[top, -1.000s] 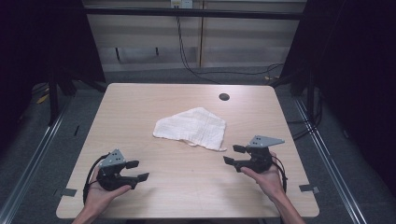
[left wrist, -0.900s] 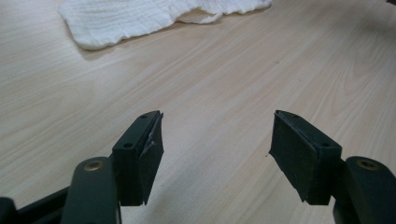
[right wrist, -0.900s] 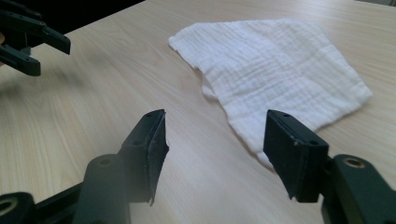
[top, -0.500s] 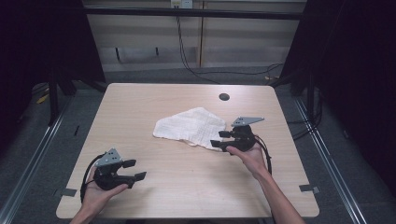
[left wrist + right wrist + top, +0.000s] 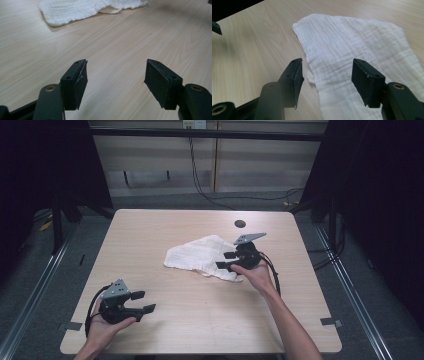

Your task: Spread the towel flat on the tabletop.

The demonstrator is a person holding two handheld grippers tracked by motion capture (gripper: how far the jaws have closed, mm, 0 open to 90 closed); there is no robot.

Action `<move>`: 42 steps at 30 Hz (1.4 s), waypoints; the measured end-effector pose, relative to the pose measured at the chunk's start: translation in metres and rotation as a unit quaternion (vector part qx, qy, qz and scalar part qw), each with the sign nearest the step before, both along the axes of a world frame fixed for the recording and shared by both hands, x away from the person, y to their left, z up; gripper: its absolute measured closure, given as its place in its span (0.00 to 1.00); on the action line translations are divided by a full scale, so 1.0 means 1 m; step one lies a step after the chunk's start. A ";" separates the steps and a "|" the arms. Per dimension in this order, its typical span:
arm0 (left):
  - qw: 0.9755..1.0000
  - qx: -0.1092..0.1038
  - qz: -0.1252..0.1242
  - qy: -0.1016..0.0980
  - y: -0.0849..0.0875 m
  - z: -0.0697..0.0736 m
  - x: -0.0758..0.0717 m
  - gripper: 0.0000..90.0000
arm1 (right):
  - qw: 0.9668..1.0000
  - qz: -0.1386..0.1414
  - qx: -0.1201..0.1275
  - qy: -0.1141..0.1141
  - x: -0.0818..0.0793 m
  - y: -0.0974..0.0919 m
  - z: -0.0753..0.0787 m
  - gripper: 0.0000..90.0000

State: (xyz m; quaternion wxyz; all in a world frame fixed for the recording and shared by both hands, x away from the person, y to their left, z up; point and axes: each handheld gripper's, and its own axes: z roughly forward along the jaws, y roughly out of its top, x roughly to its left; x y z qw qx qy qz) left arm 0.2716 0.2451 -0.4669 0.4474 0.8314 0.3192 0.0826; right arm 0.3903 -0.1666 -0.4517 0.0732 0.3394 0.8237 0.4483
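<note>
A crumpled white cloth point(image 5: 202, 257) lay near the centre of the pale wooden table point(image 5: 165, 225) in the high view, its right end reaching toward the person's right gripper point(image 5: 227, 260), which sat just right of centre in the frame with a grey three-cornered plate on top. That gripper's 2 black jaws had just been closing a little yet stood well apart, poised over the cloth's right edge without pinching it. In the right gripper view the cloth point(image 5: 352, 57) spread across the centre and right of the frame, part of it lying between the released jaws, the pads not pressing on the fabric. The left gripper point(image 5: 145, 302) rested in the person's left hand point(image 5: 102, 330) at the lower left of the high view, well apart from the cloth, its jaws also released and empty. In the left gripper view the cloth point(image 5: 82, 8) showed along the top of the frame, bare wood grain between the 2 pads. A small dark round mark point(image 5: 240, 224) sat on the table at upper right of centre.
</note>
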 end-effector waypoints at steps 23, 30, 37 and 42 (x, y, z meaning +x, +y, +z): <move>1.000 -0.004 -0.009 -0.003 -0.001 0.002 -0.004 0.38 | 0.998 0.010 -0.054 0.041 0.048 0.034 -0.026 0.39; 1.000 -0.001 -0.008 0.000 -0.001 0.001 -0.003 0.38 | 0.997 0.006 -0.057 0.047 0.056 0.035 -0.037 0.39; 1.000 0.002 -0.010 0.001 -0.002 0.000 -0.003 0.37 | 0.996 -0.003 -0.063 0.058 0.059 0.045 -0.045 0.35; 1.000 0.000 -0.009 0.002 -0.001 0.000 -0.003 0.37 | 0.993 -0.011 -0.116 0.018 0.053 0.052 -0.049 0.56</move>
